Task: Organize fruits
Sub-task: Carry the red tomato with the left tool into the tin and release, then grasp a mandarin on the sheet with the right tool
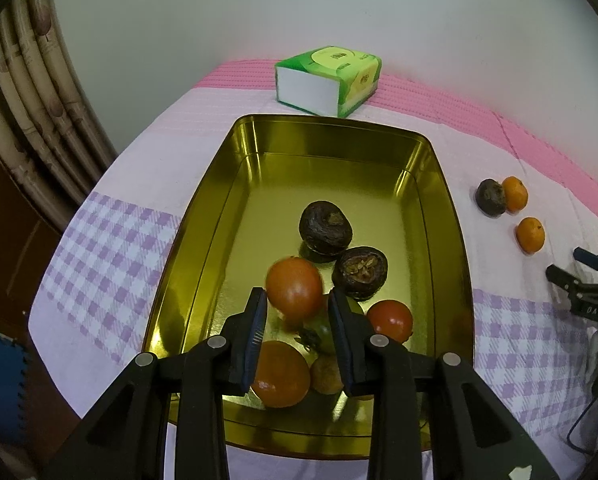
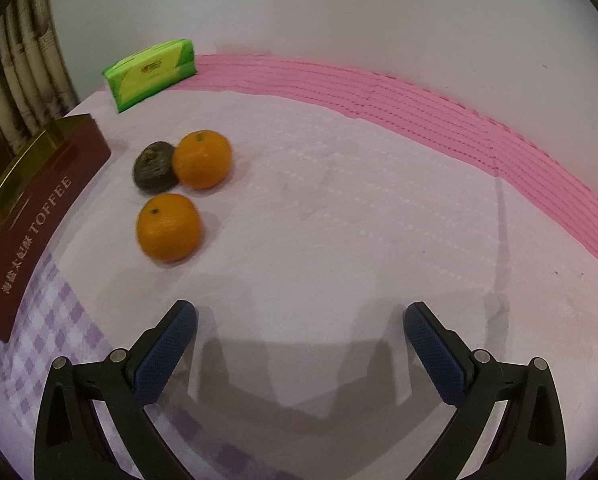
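A gold tin tray (image 1: 439, 184) holds two dark wrinkled fruits (image 1: 326, 229), a red tomato (image 1: 391, 320), oranges (image 1: 283, 374) and a greenish fruit. My left gripper (image 1: 297, 306) hovers over the tray's near end, its jaws apart, with a blurred orange-red fruit (image 1: 295, 290) just beyond the fingertips; no grip shows. On the cloth right of the tray lie two oranges (image 2: 168, 227) (image 2: 202, 159) and a dark fruit (image 2: 155, 166). My right gripper (image 2: 299, 320) is wide open and empty, nearer than them and to their right.
A green tissue pack (image 1: 331, 80) stands behind the tray by the wall. The tray's maroon side (image 2: 39, 216) reads TOFFEE at the left of the right wrist view. The table has a checked cloth and a pink mat (image 2: 419, 100) at the back. Curtains hang left.
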`<move>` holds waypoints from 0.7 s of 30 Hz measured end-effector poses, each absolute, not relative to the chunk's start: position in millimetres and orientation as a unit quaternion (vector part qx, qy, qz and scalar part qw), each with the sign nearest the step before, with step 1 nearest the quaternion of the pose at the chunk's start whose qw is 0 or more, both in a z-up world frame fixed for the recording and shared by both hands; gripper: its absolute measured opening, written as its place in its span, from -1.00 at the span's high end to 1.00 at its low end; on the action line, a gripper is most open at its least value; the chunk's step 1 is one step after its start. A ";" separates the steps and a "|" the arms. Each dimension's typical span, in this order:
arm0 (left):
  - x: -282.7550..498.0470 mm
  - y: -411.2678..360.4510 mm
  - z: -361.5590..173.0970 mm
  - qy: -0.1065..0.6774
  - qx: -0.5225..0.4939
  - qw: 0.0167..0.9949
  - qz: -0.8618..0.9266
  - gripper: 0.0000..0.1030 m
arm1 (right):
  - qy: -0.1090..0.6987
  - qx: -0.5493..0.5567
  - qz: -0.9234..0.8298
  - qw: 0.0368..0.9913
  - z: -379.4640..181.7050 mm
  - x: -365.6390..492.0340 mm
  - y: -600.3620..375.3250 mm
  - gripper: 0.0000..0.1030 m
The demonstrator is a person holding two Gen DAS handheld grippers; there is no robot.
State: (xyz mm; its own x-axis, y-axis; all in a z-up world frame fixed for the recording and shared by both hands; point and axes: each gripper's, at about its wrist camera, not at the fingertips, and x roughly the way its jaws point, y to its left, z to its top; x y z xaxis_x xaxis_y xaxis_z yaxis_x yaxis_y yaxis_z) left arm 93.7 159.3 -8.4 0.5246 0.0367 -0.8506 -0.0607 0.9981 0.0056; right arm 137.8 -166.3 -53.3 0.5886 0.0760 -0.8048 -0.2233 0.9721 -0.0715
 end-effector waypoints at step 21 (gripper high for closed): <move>91.5 173.9 3.7 0.471 -0.037 0.880 0.044 -0.02 | 0.439 -0.103 0.122 0.884 -43.5 152.5 -97.4 -0.55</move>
State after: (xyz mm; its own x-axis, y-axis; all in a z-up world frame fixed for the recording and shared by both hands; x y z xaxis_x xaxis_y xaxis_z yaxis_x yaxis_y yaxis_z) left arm 91.5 173.9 3.7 0.5522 0.0418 -0.8327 -0.1123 0.9934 -0.0246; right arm 152.5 -97.4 -43.5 0.5844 0.1251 -0.8018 -0.3053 0.9493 -0.0744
